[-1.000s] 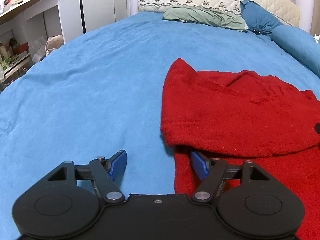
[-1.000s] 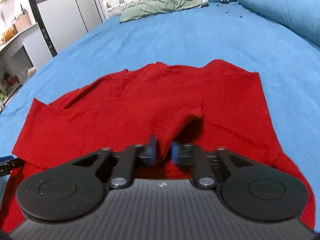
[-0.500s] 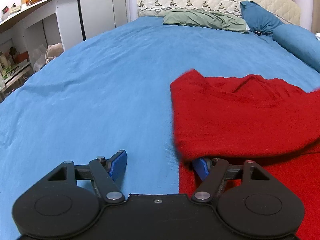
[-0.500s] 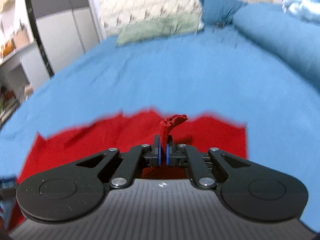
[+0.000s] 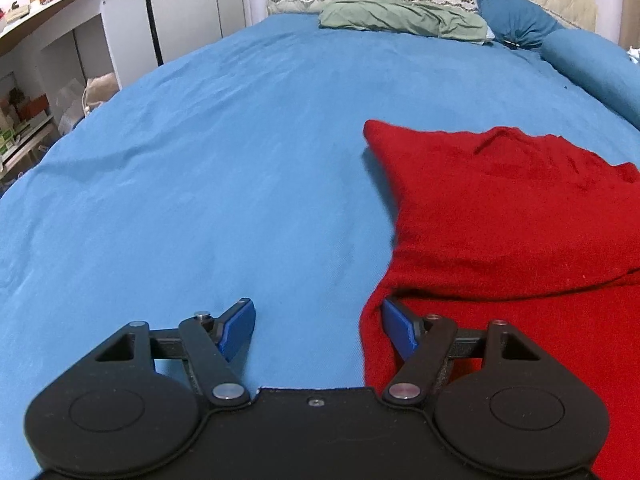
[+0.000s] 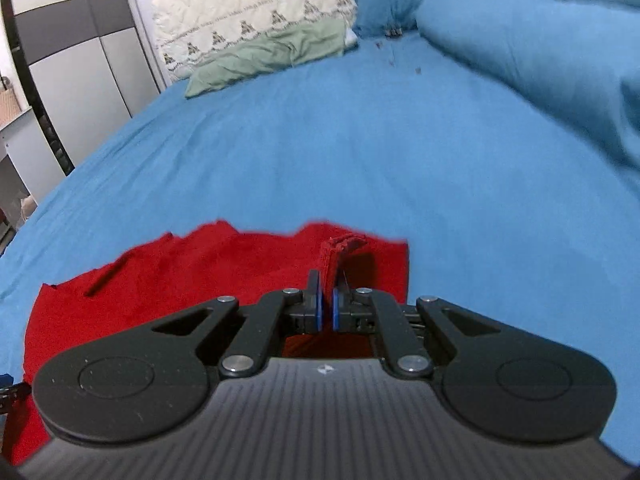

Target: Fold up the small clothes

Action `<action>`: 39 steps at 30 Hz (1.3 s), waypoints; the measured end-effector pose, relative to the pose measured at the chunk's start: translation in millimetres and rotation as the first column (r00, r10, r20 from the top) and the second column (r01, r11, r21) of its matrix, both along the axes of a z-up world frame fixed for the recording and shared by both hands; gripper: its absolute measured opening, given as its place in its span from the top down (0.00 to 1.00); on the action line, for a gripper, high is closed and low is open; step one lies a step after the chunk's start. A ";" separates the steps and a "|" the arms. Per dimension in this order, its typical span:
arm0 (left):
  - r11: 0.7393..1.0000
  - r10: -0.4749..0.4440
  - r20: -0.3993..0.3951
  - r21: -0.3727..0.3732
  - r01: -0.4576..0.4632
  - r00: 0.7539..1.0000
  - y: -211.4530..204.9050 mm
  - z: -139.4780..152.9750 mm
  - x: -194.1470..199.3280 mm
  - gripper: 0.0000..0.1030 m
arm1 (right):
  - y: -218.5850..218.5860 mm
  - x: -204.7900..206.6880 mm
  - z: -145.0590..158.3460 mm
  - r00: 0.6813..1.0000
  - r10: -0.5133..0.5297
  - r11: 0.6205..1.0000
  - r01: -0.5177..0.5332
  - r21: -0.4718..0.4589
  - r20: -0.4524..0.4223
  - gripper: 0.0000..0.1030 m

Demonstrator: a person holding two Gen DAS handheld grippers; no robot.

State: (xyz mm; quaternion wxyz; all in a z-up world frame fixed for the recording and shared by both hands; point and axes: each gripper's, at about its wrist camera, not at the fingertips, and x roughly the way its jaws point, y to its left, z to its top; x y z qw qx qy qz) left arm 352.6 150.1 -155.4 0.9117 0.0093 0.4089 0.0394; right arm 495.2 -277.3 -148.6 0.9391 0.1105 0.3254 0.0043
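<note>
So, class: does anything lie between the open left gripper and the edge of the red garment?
Nothing visible does. The left gripper is open on the blue bedsheet, and the red garment already lies against its inner right finger. Only bare sheet shows between the fingers.

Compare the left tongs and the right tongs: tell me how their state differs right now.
The left tongs stand wide open, while the right tongs are shut on a bunched bit of the red garment. The left tongs hold nothing, one finger tucked under the garment's folded edge; the right tongs lift their pinch above the cloth. Both have blue pads and black bodies, over the blue bedspread.
</note>
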 end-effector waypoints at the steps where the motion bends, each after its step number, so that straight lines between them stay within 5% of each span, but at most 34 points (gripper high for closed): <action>1: 1.000 0.002 -0.004 0.000 -0.002 1.000 1.0 1.1 -2.0 0.27 | -1.2 -0.2 -6.6 1.000 -0.006 1.000 0.005 -0.009 -0.024 0.76; 2: 1.000 0.006 -0.004 -0.003 -0.006 1.000 0.7 3.8 -4.7 0.29 | -4.6 -0.2 -11.0 0.999 -0.009 1.000 0.008 -0.015 -0.039 0.73; 3: 1.000 0.008 0.002 -0.013 -0.008 1.000 1.5 7.7 -8.1 0.30 | -6.5 -1.7 -13.7 0.999 -0.018 1.000 0.017 -0.027 -0.048 0.58; 4: 1.000 0.005 0.016 -0.026 -0.004 1.000 -0.5 12.7 -11.3 0.32 | -7.4 -4.8 -14.4 0.998 -0.031 0.999 0.029 -0.045 -0.050 0.29; 6: 0.998 -0.033 0.081 -0.059 0.038 0.996 -6.0 26.1 -17.5 0.31 | -6.5 -19.6 -11.0 0.999 -0.040 0.996 0.040 -0.075 0.007 0.03; 7: 0.994 -0.061 0.117 -0.079 0.071 0.991 -11.8 33.8 -17.9 0.31 | -3.6 -29.7 -6.9 0.998 -0.029 0.996 0.035 -0.087 0.063 0.01; 10: 0.972 -0.161 0.198 -0.135 0.190 0.967 -37.5 52.1 -3.8 0.30 | 9.2 -32.8 0.9 0.992 0.054 0.995 -0.043 -0.095 0.113 0.00; 14: 0.944 -0.226 0.210 -0.194 0.267 0.951 -67.6 45.4 40.0 0.30 | 29.1 -18.0 -4.3 0.987 0.127 0.990 -0.119 -0.075 0.100 0.00; 19: 0.964 -0.151 0.099 -0.207 0.169 0.984 -60.3 1.8 93.4 0.33 | 39.3 4.0 -34.2 0.989 0.142 0.986 -0.138 -0.093 0.034 0.01; 24: 0.960 -0.127 0.125 -0.235 0.154 0.984 -52.6 4.7 97.1 0.37 | 38.3 -2.5 -57.6 0.988 0.154 0.980 -0.149 -0.128 0.025 0.00; 28: 0.974 -0.122 0.180 -0.166 0.153 0.976 -51.4 13.9 103.1 0.11 | 40.2 -5.0 -40.4 0.982 0.158 0.979 -0.142 -0.144 0.105 0.00; 32: 0.974 -0.090 0.055 -0.206 0.100 0.994 -41.4 -9.5 131.8 0.10 | 38.2 28.9 -39.5 0.991 0.115 0.989 -0.109 -0.099 0.061 0.00; 34: 0.972 -0.106 0.072 -0.201 0.118 0.992 -38.2 -10.8 128.7 0.09 | 35.5 51.3 -53.8 0.995 0.089 0.992 -0.093 -0.084 -0.048 0.00; 39: 0.978 -0.102 0.071 -0.173 0.113 0.992 -34.3 9.7 113.6 0.10 | 38.7 43.6 -48.6 0.994 0.103 0.988 -0.105 -0.116 -0.020 0.00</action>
